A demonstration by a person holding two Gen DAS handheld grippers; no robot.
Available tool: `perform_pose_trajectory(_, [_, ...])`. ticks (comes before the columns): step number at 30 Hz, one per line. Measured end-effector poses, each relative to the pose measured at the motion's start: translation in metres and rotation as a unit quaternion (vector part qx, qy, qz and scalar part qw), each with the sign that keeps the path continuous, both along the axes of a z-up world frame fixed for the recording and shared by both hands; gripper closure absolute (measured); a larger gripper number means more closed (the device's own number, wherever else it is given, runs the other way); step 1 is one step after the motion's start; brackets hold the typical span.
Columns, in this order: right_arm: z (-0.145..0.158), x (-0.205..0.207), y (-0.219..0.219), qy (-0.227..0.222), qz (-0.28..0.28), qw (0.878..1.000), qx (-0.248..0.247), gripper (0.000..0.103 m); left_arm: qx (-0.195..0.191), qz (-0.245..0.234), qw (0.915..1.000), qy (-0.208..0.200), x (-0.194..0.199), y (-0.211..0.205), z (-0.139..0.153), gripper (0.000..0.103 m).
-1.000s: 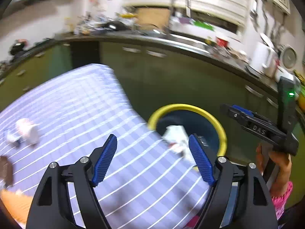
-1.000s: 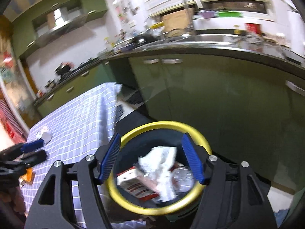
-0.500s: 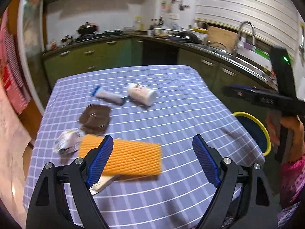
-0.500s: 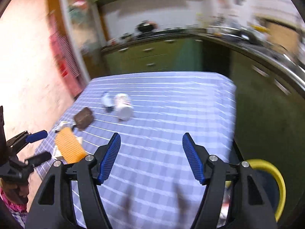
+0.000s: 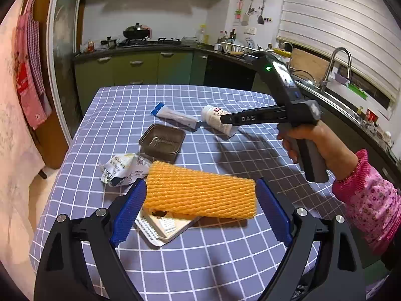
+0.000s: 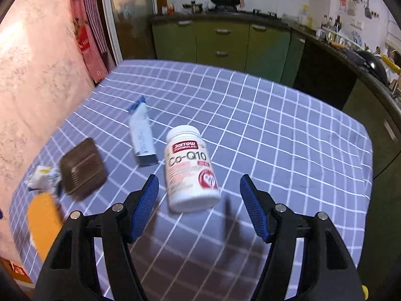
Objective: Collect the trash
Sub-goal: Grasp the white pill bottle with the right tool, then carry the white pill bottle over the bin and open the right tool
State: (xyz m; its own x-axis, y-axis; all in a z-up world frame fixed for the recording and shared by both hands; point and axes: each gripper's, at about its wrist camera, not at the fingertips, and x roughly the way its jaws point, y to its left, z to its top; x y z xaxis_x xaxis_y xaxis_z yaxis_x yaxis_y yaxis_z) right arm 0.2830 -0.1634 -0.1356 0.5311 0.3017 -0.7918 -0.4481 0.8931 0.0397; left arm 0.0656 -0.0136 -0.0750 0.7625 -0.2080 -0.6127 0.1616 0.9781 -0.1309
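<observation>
Between open left gripper (image 5: 200, 210) fingers, orange foam net (image 5: 200, 195), edges clear

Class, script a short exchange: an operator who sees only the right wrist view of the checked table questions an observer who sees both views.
Operator: My right gripper frames the white bottle, jaws open. What is orange at my left edge?
Observer: An orange foam net, lying partly over a white printed packet.
Operator: Where is the left gripper?
Observer: The left gripper straddles that net. Its jaws have just been opening, and the pads are not pressing.
Operator: What is brown, left of the tube?
Observer: An open metal tin.
</observation>
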Motion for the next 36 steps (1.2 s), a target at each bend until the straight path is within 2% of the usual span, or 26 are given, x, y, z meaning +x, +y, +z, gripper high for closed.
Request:
perform_pose_trajectory(5, [-0.015,0.013,0.011,0.017,0.002,1.000,-0.003,0.039,-0.009,0.004,0.9999,0.006,0.002,0.007,-0.008,0.016])
perform_pose_trajectory(8, [-0.019,0.014,0.015,0.019,-0.003,1.000,-0.007,0.059,-0.010,0.005,0.9999,0.007,0.003,0.007,-0.009,0.016])
perform_pose_trajectory(9, [-0.019,0.010,0.014,0.017,-0.007,1.000,-0.011,0.059,-0.010,0.005,0.9999,0.007,0.003,0.008,-0.010,0.016])
perform_pose_trajectory(14, [-0.006,-0.021,0.007,0.006,-0.002,1.000,0.004,0.059,-0.011,0.007,0.9999,0.006,0.001,0.005,-0.011,0.016])
perform_pose_trajectory(22, [0.031,-0.110,-0.043,-0.022,-0.023,0.996,0.087,0.059,-0.006,-0.003,1.0000,0.003,-0.003,-0.006,-0.010,0.016])
perform_pose_trajectory(26, [0.045,-0.162,-0.089,-0.046,-0.070,0.990,0.110,0.059,-0.003,-0.012,0.9999,0.004,-0.006,-0.016,-0.009,0.016])
perform_pose_trajectory(30, [0.054,-0.207,-0.138,-0.074,-0.135,0.983,0.102,0.059,-0.001,-0.023,0.9997,0.002,-0.010,-0.025,-0.008,0.016])
perform_pose_trajectory(34, [0.051,-0.231,-0.197,-0.080,-0.218,0.968,0.091,0.059,0.002,-0.031,0.9995,0.003,-0.015,-0.036,-0.008,0.016])
perform_pose_trajectory(36, [0.040,-0.238,-0.233,-0.068,-0.271,0.956,0.086,0.058,0.006,-0.034,0.9994,0.004,-0.018,-0.040,-0.008,0.016])
